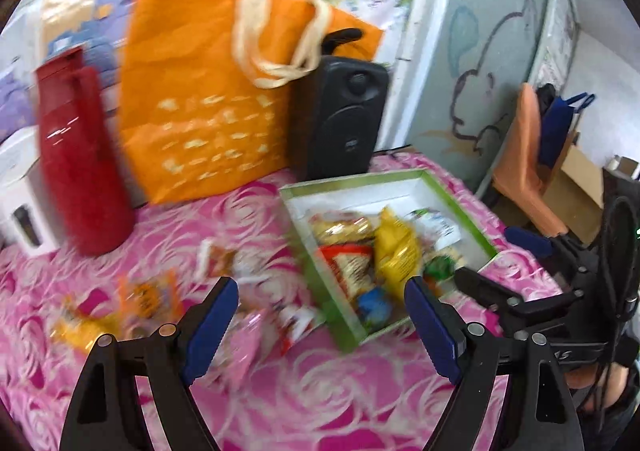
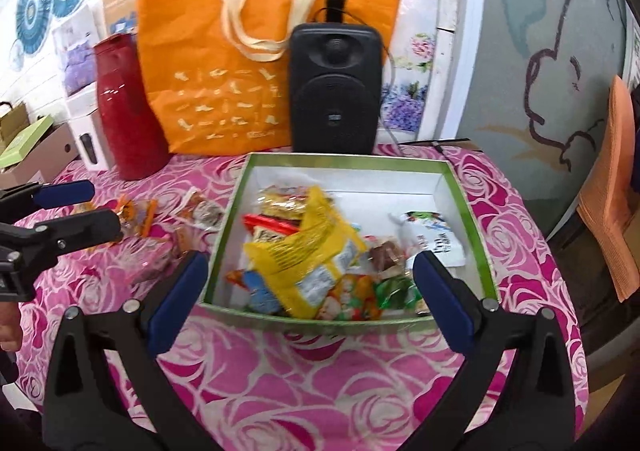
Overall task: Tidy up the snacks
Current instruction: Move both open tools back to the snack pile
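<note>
Green box of snacks — just beyond the spread right hand-held gripper.

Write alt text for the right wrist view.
An open green-rimmed box of snack packets sits between the open right gripper fingers on a pink rose-patterned tablecloth. More packets lie loose to its left, near the left gripper.

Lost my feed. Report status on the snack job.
Left gripper open, empty. Right gripper open, empty, at the box. Box part full, loose snacks on the cloth to its left. Nothing in the way.
</note>
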